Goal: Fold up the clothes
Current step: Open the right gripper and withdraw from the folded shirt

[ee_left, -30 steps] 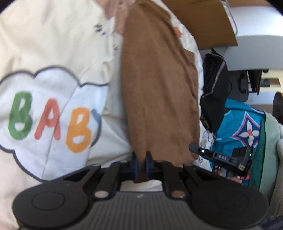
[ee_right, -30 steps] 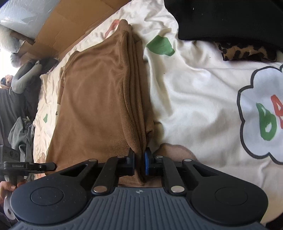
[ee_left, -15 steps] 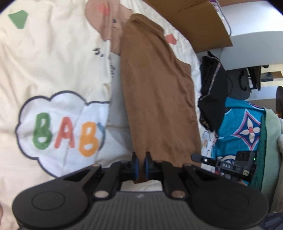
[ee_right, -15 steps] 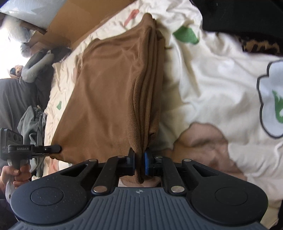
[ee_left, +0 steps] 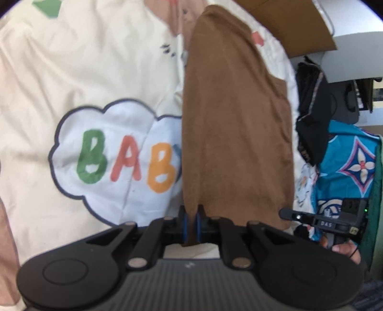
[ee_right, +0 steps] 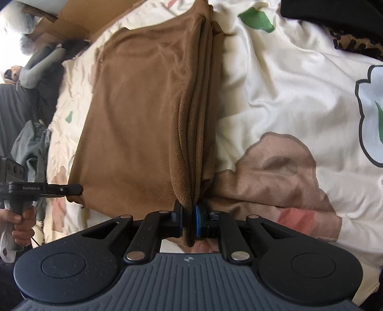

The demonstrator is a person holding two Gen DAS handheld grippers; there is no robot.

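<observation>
While the left wrist view looked down on the bed, the left gripper (ee_left: 190, 221) was clamped on a near corner of the brown garment (ee_left: 237, 134), its blue-padded jaws nearly together with a strip of brown cloth pinched between them. From that pinch the garment ran straight away from the claw as a long folded panel toward the far edge of the cream bedcover (ee_left: 91, 71). Its left edge covered the right end of the cloud print (ee_left: 115, 155) with the coloured letters. Just right of the panel's near end the right gripper (ee_left: 286, 213) showed as a black tip meeting the cloth, with a hand (ee_left: 344, 248) on its grip. Beyond the bedcover's right edge lay a black garment (ee_left: 311, 124) and a teal patterned cloth (ee_left: 347, 162); a cardboard sheet (ee_left: 287, 21) lay by the far right corner.

In the right wrist view the right gripper (ee_right: 189, 216) held the stacked, folded edge of the brown garment (ee_right: 136, 114), jaws narrowed onto several layers that bunched between the pads. The garment spread to the left of the claw and ahead of it, flat on the bedcover (ee_right: 275, 91). At its near left corner the left gripper (ee_right: 76, 189) touched the cloth, a hand (ee_right: 22, 222) around its handle. A black cloth (ee_right: 335, 14) lay at the far right corner
</observation>
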